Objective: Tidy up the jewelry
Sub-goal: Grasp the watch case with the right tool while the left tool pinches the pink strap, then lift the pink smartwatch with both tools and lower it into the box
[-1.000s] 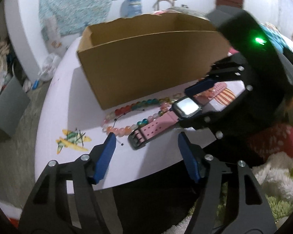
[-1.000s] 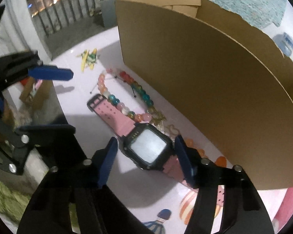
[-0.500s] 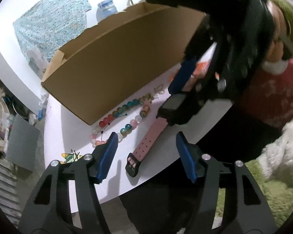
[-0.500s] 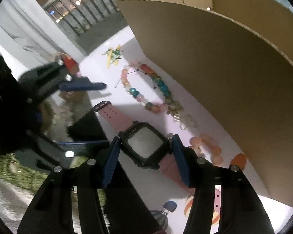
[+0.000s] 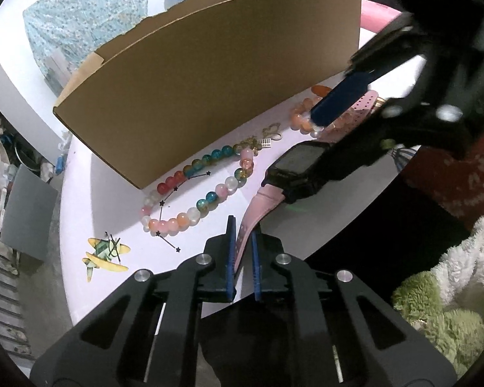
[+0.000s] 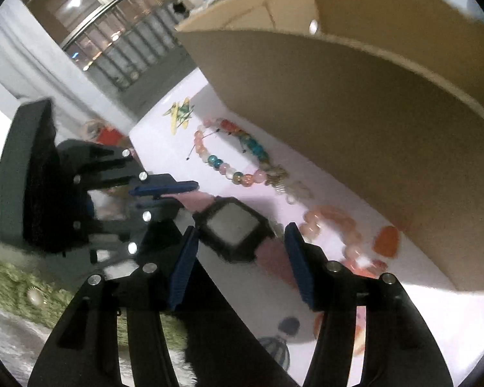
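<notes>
- The watch [image 5: 298, 169], black case on a pink strap, sits over the near edge of the white table [image 5: 80, 193]. Its long axis runs from the strap end nearest my left wrist camera up and away toward the cardboard box [image 5: 209, 74].
- My left gripper [image 5: 242, 238] has its jaws closing, and the blue pads [image 5: 231, 251] pinch the near strap end between them.
- My right gripper [image 6: 238, 251] has its jaws apart, one on each side of the watch case [image 6: 232, 227]; blur keeps me from telling whether the pads press on it.
- In the left view the far strap is mostly hidden behind the right gripper's finger [image 5: 338, 103]; only a perforated pink piece shows.
- A multicoloured bead bracelet [image 5: 193, 200] lies in a loop between the watch and the box, apart from the watch.
- An orange bead bracelet [image 6: 332, 222] lies just beside the far strap; the right view is smeared, so I cannot tell if they touch.
- Small gold charms [image 5: 258, 142] lie near the box wall, too small to make out.
- The box's inside is cut off from both views.
</notes>
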